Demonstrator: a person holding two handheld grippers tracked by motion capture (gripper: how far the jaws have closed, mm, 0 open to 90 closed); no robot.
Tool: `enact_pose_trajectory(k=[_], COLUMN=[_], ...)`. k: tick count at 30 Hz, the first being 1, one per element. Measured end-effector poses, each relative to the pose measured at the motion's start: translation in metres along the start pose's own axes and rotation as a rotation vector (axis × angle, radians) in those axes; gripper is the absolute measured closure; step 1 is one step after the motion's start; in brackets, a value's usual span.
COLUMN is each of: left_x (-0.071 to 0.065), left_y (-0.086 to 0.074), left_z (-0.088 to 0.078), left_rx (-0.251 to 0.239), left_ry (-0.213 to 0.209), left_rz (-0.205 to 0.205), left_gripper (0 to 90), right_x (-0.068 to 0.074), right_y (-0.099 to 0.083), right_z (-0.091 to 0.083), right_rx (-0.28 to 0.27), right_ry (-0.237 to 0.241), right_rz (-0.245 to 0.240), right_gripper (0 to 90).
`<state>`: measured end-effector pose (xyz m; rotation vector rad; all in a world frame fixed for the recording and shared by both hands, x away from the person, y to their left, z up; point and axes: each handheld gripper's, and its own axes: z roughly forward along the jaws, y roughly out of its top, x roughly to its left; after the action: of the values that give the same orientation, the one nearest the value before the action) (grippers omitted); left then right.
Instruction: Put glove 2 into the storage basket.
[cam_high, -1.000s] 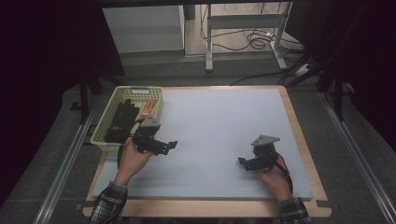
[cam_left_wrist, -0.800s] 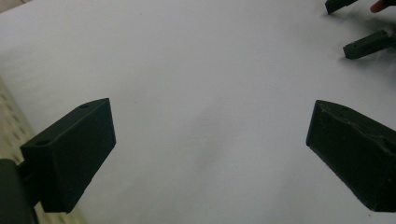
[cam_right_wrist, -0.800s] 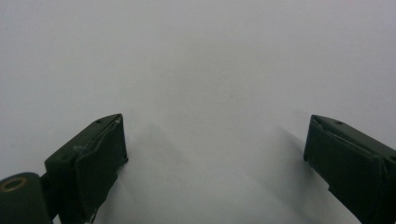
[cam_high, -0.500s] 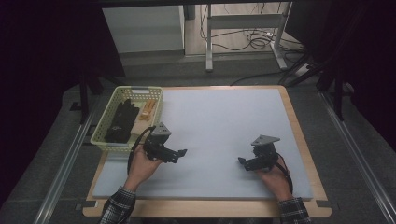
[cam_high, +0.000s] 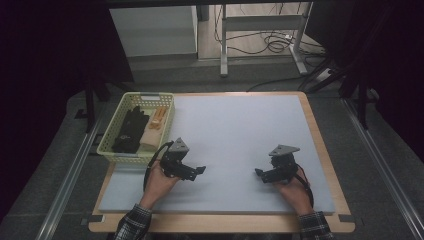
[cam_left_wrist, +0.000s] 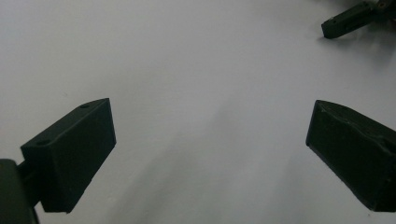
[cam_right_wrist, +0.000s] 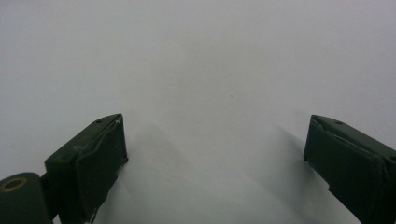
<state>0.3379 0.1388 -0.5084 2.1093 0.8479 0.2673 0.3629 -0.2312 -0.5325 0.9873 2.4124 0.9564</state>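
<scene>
The left tongs (cam_high: 196, 171) stand with their jaws wide apart and nothing between them; the left gripper view looks along them at bare pale mat. They hover low over the front left part of the surface (cam_high: 240, 130), just off the near right corner of the basket (cam_high: 113, 137), and point toward the middle of the mat. The left hand (cam_high: 159, 183) holds them from behind, its plaid sleeve (cam_high: 131, 228) coming in over the near wooden edge.

The right tongs (cam_high: 260, 173) are likewise spread wide and hold nothing, with plain mat beyond them in the right gripper view. They sit low over the front right part of the surface and point left, toward the other tongs; the two are well apart, facing each other across bare mat. One jaw tip of the right tongs shows at the upper right of the left gripper view. The right hand (cam_high: 294, 191) grips them from the near side.

The pale green basket stands at the left edge of the surface. Inside it lie a black item (cam_high: 129, 131), a pale block (cam_high: 148, 138) and an orange piece (cam_high: 158, 119), too small to identify further.
</scene>
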Motion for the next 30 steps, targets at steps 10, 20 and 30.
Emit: enact_pose_trajectory(k=[10, 20, 30], left_x=[-0.003, -0.006, -0.011], left_y=[-0.012, -0.020, -0.025], left_z=[0.012, 0.020, 0.028], left_rx=[0.027, 0.051, 0.099], left_ry=[-0.007, -0.006, 0.021], left_rz=[0.007, 0.019, 0.052], left_gripper=[1.8, 1.8, 1.7], right_x=[0.000, 0.000, 0.000], right_y=[0.000, 0.000, 0.000], right_z=[0.000, 0.000, 0.000], right_rx=[0.000, -0.001, -0.001], right_ry=[0.000, -0.001, -0.001], right_rz=[0.000, 0.000, -0.001], right_gripper=[5.8, 5.8, 5.8])
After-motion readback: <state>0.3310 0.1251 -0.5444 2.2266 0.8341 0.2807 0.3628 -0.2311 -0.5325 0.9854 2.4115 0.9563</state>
